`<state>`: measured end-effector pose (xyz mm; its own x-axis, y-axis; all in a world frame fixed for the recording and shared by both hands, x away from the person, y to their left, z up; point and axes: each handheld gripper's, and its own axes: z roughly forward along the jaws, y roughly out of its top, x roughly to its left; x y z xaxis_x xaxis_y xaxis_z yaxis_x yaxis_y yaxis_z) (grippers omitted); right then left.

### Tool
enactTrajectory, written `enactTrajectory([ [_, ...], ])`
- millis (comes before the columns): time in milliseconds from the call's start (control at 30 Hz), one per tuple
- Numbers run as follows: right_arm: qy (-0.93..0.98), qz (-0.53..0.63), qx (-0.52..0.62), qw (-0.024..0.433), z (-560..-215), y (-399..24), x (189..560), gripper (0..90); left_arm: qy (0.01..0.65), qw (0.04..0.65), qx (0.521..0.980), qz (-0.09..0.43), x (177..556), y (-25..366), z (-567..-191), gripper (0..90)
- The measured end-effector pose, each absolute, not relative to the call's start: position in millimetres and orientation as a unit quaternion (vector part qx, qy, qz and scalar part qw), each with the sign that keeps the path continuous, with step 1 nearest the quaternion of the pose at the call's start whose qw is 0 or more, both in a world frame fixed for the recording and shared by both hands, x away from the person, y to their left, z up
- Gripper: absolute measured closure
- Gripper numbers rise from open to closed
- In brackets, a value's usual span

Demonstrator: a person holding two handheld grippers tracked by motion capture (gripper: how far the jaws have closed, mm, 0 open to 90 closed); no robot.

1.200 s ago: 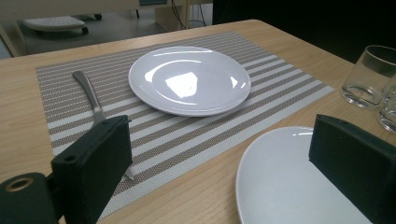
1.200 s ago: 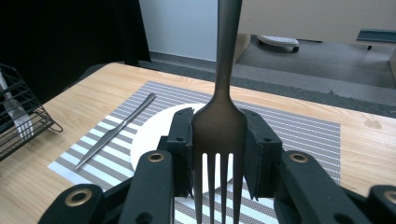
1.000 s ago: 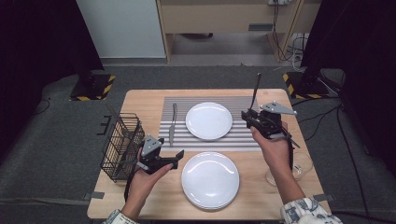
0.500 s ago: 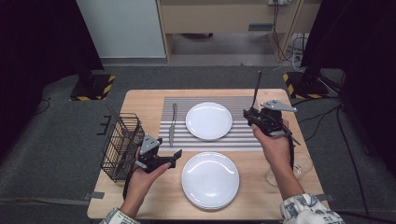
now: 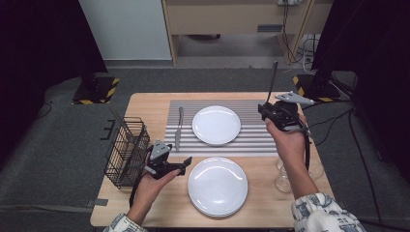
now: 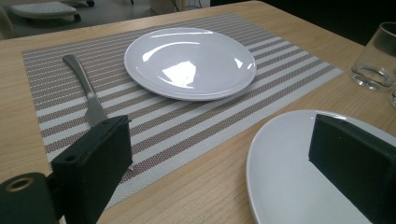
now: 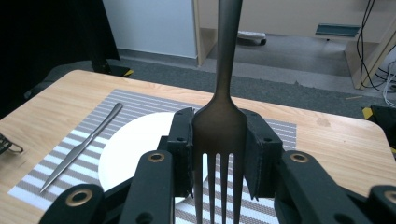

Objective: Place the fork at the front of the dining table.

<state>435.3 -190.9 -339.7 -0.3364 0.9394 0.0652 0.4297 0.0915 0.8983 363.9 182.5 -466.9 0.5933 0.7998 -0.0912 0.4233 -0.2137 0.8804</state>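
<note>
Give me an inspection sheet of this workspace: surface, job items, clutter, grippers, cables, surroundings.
Surface: wooden table with a striped placemat.
Job's things: fork held handle-up; knife on the mat left of the far plate; near plate on bare wood.
Clutter: wire basket at the left edge; glasses at the right edge.
Grippers: right gripper clamps the fork; left gripper open, holding nothing, beside the near plate.
Cables: black cable trails from the right gripper.
Surroundings: grey floor, dark curtains, wooden cabinet behind.
</note>
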Motion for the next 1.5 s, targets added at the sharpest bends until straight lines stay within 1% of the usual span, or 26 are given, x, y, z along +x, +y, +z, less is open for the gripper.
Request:
enactTrajectory([
  [267,0.681,0.432,0.523,0.276,-339.3,-190.9,449.5,67.6,0.415,0.483,0.747,0.191,364.2,186.9,-468.8,5.8],
  [600,0.68,0.414,0.539,0.275,-353.1,-184.5,466.3,67.6,0.413,0.486,0.747,0.188,363.6,187.0,-468.5,6.0],
  [1100,0.688,0.388,0.56,0.25,-398.3,-168.4,491.5,67.6,0.415,0.485,0.746,0.19,364.4,189.9,-469.1,6.2],
  [1500,0.68,0.379,0.581,0.237,-429.1,-171.7,495.7,67.7,0.41,0.478,0.752,0.194,363.9,187.7,-470.0,6.2],
])
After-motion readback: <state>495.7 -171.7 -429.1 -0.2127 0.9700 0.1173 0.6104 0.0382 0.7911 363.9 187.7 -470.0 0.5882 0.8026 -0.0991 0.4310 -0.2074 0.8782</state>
